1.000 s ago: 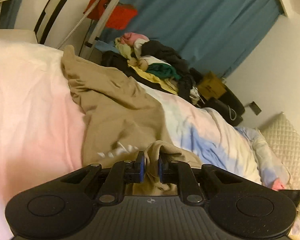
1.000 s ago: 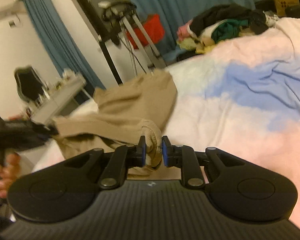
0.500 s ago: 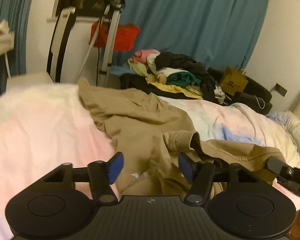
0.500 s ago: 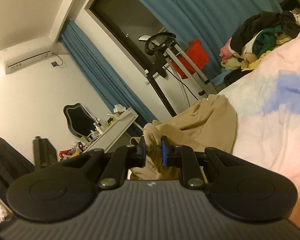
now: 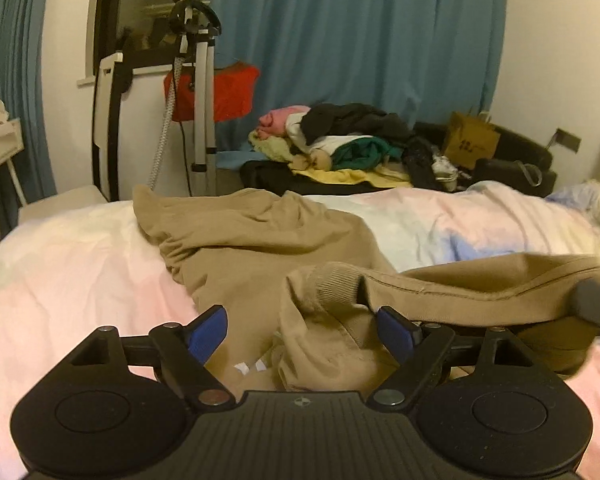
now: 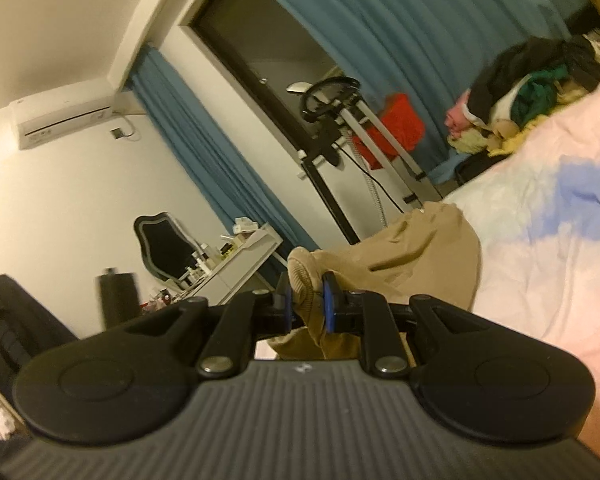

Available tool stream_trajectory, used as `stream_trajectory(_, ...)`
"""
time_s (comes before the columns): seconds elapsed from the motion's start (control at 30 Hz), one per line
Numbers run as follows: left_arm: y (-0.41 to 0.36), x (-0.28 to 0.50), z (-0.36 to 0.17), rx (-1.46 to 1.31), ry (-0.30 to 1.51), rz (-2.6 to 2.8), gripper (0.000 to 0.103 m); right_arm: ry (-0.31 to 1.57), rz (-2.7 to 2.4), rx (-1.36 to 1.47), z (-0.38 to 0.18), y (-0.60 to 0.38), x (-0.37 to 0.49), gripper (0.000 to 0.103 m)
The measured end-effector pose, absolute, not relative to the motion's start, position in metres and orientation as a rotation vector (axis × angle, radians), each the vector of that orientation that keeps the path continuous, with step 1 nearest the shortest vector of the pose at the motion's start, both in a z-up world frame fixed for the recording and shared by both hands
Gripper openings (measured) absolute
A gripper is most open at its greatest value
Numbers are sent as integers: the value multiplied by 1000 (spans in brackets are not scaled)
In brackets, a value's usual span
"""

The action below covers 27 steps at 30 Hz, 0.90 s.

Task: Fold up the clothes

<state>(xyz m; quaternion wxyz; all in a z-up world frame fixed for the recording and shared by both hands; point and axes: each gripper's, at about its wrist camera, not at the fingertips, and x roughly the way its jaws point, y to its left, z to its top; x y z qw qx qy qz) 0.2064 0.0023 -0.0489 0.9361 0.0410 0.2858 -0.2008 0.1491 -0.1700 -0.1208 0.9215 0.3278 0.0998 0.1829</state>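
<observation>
A tan sweatshirt (image 5: 260, 240) lies crumpled on the bed (image 5: 60, 272), which has a pink, white and blue cover. My left gripper (image 5: 302, 330) is open just above the garment, with a ribbed cuff (image 5: 332, 284) lying between its blue pads, free of them. My right gripper (image 6: 307, 303) is shut on the sweatshirt's other ribbed cuff (image 6: 304, 280) and holds it lifted; the sleeve (image 5: 480, 292) stretches to the right in the left wrist view. The rest of the sweatshirt (image 6: 420, 256) drapes on the bed behind.
A heap of mixed clothes (image 5: 340, 144) sits beyond the bed under a blue curtain (image 5: 360, 40). An exercise machine (image 5: 192, 92) with a red item stands at the back left. A white desk (image 6: 236, 260) and black chair (image 6: 160, 240) are off the bed's side.
My left gripper opened and let go of its cuff, which dropped onto the garment. My right gripper kept its cuff and lifted and tilted, pulling the sleeve taut.
</observation>
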Motion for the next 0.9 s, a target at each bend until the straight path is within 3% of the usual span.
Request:
stream_trajectory(0.23,12,214,-41,7,567,-436,86,160,366,636,-115,-168,142,19)
stream_trajectory(0.4,2,199,-43,107,561,-530,86,100,321,675,-112,-177,137,19)
stream_trajectory(0.63,-31,160,-49,334,409,-559,89,73,308,724,-111,-186,135,19)
stream_trajectory(0.9,-17,150,-36,261,307,-354,94,91,216,706,-114,-191,135,19)
